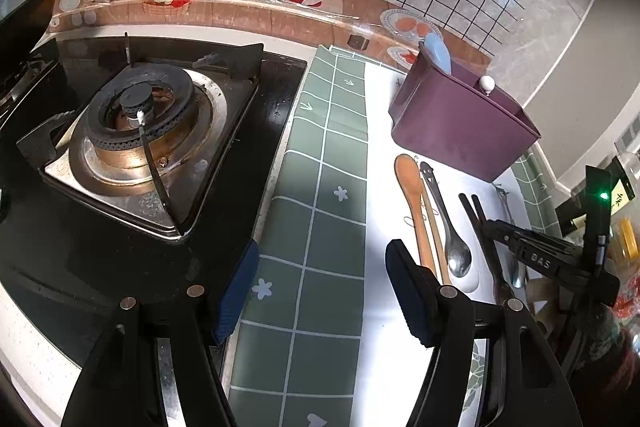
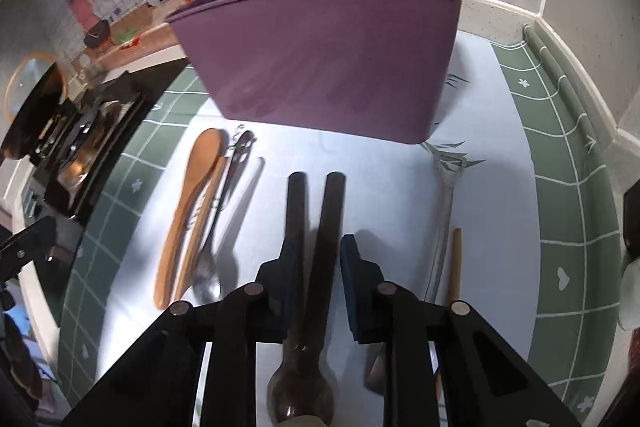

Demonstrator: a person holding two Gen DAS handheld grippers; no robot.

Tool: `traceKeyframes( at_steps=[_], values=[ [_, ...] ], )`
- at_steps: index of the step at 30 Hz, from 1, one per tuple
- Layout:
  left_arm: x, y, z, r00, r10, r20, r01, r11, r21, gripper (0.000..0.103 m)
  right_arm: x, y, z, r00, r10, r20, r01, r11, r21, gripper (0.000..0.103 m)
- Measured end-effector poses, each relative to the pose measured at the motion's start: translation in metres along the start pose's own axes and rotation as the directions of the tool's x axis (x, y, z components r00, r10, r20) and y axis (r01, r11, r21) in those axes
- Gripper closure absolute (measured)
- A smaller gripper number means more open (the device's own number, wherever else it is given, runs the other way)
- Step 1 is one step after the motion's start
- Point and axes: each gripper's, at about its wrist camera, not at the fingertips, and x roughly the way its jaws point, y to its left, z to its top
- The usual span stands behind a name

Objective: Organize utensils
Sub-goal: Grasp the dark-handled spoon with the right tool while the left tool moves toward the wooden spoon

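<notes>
Left wrist view shows the stove (image 1: pixel 140 131) at left, the left gripper (image 1: pixel 320 291) with jaws wide apart and empty over the green mat (image 1: pixel 320 187), then a wooden spoon (image 1: pixel 412 203) and metal spoon (image 1: pixel 452 239) lying on the surface before the purple holder (image 1: pixel 460 123). Right wrist view shows the right gripper (image 2: pixel 316 267), the nearer one, astride two dark handles (image 2: pixel 316 235) that run lengthwise between its half-open jaws toward the holder; whether the pads grip them cannot be told.

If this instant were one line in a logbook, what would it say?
right gripper: astride two dark utensil handles, grip unclear | left gripper: open, empty | purple holder: upright behind
</notes>
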Motion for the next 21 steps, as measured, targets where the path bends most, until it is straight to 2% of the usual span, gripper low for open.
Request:
traceKeyframes(
  at_steps=[5, 9, 11, 14, 18, 19, 21],
  values=[
    [0.004, -0.004, 0.001, 1.000, -0.004, -0.012, 0.004, 1.000, 0.003, 0.037, 0.005, 0.002, 0.007, 1.000, -0.022, 0.002, 0.022, 1.000, 0.008, 0.084],
    [0.007, -0.010, 0.002, 1.000, -0.008, -0.023, 0.009, 1.000, 0.017, 0.037, 0.008, -0.001, 0.009, 0.997, -0.074, 0.003, 0.074, 0.997, 0.017, 0.087],
    [0.009, -0.012, 0.003, 1.000, -0.013, -0.027, 0.014, 1.000, 0.025, 0.037, 0.006, -0.003, 0.007, 0.998, -0.070, -0.002, 0.070, 0.997, 0.020, 0.086],
    [0.013, -0.020, 0.004, 0.999, -0.023, -0.034, 0.024, 0.999, 0.038, 0.037, 0.005, 0.002, 0.004, 0.999, -0.050, -0.011, 0.050, 0.999, -0.015, 0.086],
    [0.019, -0.035, 0.006, 0.998, -0.035, -0.047, 0.039, 0.996, 0.078, 0.037, 0.004, 0.011, -0.002, 0.997, -0.080, -0.007, 0.080, 0.995, -0.063, 0.086],
    [0.021, -0.038, 0.007, 0.998, -0.036, -0.049, 0.040, 0.995, 0.088, 0.037, 0.003, 0.012, -0.003, 0.996, -0.086, -0.006, 0.085, 0.994, -0.070, 0.090],
    [0.025, -0.046, 0.010, 0.998, -0.032, -0.054, 0.038, 0.993, 0.114, 0.037, 0.001, 0.010, -0.007, 0.995, -0.097, -0.008, 0.096, 0.993, -0.068, 0.091]
  ],
)
